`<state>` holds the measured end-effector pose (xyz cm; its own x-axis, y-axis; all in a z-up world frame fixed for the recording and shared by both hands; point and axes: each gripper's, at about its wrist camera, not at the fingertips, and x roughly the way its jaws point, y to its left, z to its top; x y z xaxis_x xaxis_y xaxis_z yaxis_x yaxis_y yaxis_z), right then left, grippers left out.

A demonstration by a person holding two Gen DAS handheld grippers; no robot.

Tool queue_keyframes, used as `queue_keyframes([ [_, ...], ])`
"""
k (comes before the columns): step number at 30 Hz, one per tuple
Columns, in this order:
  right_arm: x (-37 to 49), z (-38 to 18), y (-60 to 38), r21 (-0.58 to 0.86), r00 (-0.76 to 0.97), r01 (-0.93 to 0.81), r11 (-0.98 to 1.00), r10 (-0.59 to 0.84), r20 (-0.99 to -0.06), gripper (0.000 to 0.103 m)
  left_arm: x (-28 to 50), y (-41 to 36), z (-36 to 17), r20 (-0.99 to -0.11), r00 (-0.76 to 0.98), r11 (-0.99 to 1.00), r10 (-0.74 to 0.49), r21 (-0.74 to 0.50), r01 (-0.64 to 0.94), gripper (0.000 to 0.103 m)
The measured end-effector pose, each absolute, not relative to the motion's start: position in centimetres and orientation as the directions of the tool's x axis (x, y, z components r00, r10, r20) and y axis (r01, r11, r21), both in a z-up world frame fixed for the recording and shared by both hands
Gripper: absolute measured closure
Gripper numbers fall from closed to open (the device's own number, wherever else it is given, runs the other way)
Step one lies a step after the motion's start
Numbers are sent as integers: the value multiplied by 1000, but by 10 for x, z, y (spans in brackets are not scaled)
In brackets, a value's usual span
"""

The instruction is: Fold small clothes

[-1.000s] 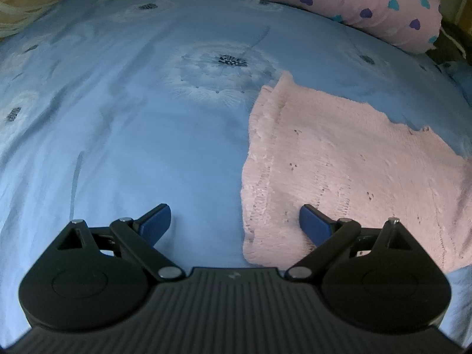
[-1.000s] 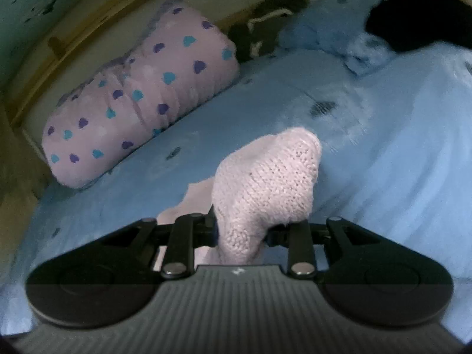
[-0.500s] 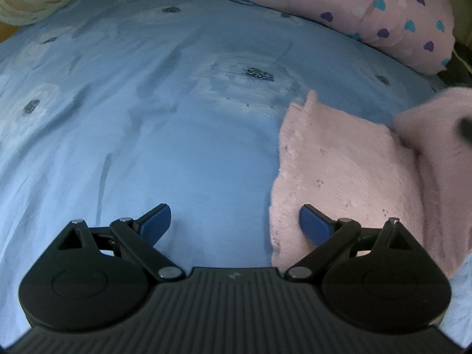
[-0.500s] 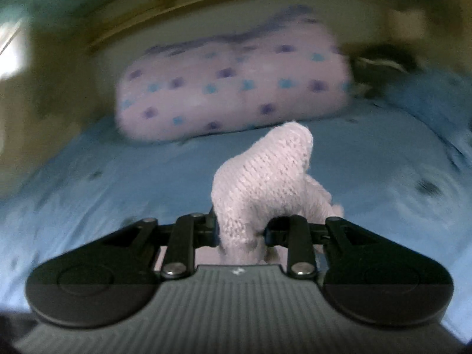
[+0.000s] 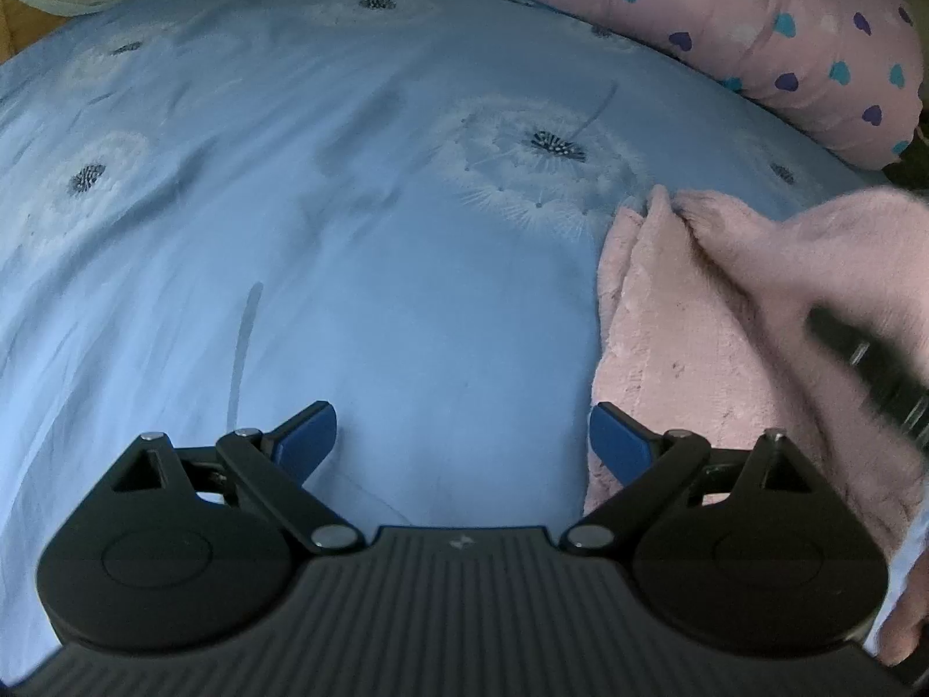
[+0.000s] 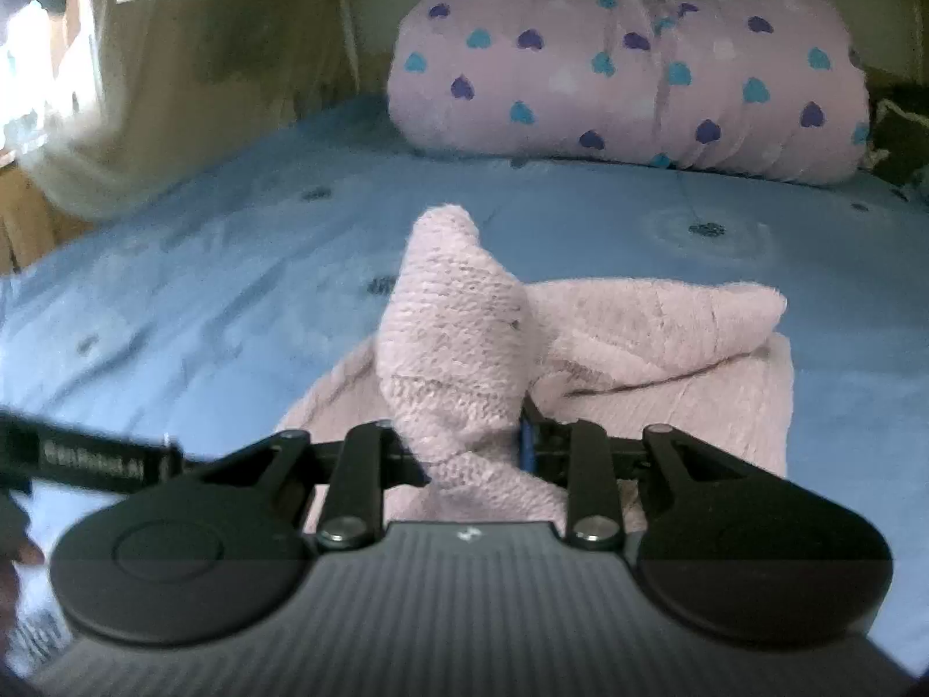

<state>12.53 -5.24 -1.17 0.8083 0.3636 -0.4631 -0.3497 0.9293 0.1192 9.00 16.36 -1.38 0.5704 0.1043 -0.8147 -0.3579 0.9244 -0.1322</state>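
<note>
A pale pink knitted garment [image 5: 685, 342] lies on the blue bedsheet [image 5: 348, 232] at the right of the left wrist view. Over its left edge my left gripper [image 5: 461, 441] stands open, nothing between its blue pads, the right pad just above the fabric. My right gripper [image 6: 470, 441] is shut on a bunched end of the same pink garment [image 6: 458, 342], lifted and carried over the flat part [image 6: 697, 401]. In the left wrist view that raised fold [image 5: 842, 255] and part of the right gripper's black body [image 5: 871, 366] show blurred at the right edge.
A pink pillow with blue and purple hearts [image 6: 633, 75] lies at the head of the bed, also in the left wrist view [image 5: 755, 29]. Pale curtain cloth [image 6: 145, 87] hangs at the left. The sheet carries dandelion prints [image 5: 551, 142]. A dark object [image 6: 900, 133] sits beside the pillow.
My right gripper has swung round and carried the pink end over the garment, entering the left wrist view from the right. My left gripper has drifted left, the garment now further right in its view.
</note>
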Motion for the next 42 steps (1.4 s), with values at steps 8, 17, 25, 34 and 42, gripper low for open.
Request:
queue_keyframes([
  [8,114,-1,-20,-2,775,-511,860,460,-434,74,85,178,-13,-813,569,902,121,-149,-405,7],
  [17,97,-17,-29,160,673,-566,809,565,-476,52,76,187,-1,-780,614,888,122,-191,-419,7],
  [25,87,7,-81,281,692,-511,812,583,-426,52,64,167,30,-678,734,904,49,-283,-321,7],
  [34,151,8,-104,432,683,-318,844,520,-513,52,72,137,41,-618,786,928,-20,-303,-215,7],
  [42,213,-6,-92,522,642,-130,843,473,-604,46,91,122,20,-633,772,941,-52,-290,-174,12],
])
